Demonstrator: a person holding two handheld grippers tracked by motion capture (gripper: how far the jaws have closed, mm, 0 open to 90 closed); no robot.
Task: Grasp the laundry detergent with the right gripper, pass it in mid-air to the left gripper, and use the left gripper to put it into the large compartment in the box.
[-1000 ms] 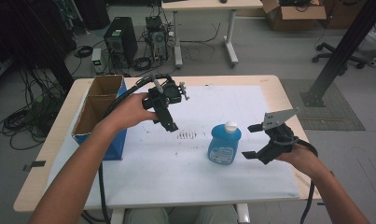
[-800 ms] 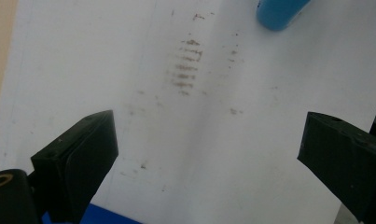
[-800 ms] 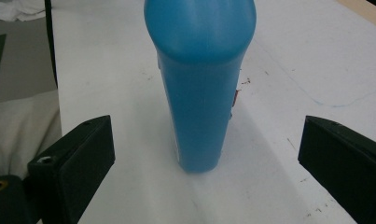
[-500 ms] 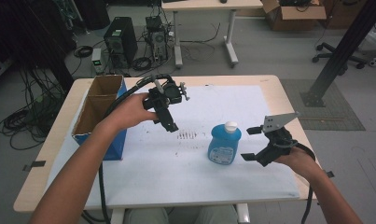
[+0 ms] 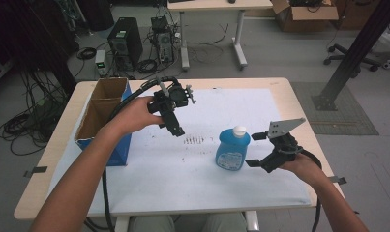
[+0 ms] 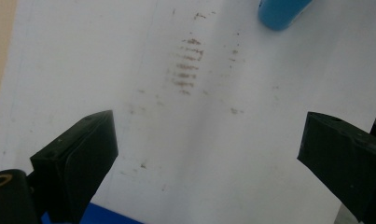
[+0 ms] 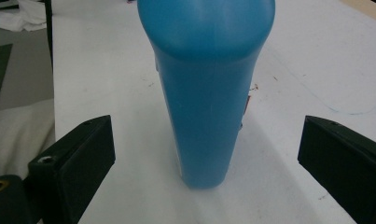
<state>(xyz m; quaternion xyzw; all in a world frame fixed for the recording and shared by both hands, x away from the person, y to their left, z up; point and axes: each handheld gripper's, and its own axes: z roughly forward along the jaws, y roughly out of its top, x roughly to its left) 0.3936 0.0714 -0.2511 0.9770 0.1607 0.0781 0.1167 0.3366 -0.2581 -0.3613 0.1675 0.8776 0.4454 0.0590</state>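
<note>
A blue bottle (image 5: 231, 152) with a white cap stands upright on the white sheet (image 5: 183, 169), right of the middle. My right gripper (image 5: 255, 150) is just right of it, open, with one jaw on either side of the bottle's edge and not touching it. In the right gripper view the bottle (image 7: 206, 88) stands close ahead between the wide-open jaws of that gripper (image 7: 206, 140). My left gripper (image 5: 172, 121) hangs above the sheet, left of the bottle. In its own view the left gripper (image 6: 206, 130) is open over brown marks (image 6: 185, 65), with the bottle's base (image 6: 281, 11) at the top.
An open cardboard box (image 5: 88, 116) with a blue side stands at the table's left edge. Brown smudges (image 5: 193, 140) mark the sheet between the grippers. The tan table edge (image 5: 299, 106) borders the sheet at the right. Desks, computers and cables are on the floor beyond.
My right gripper has edged slightly left and down, closer to the bottle. The left gripper and the bottle have not moved.
</note>
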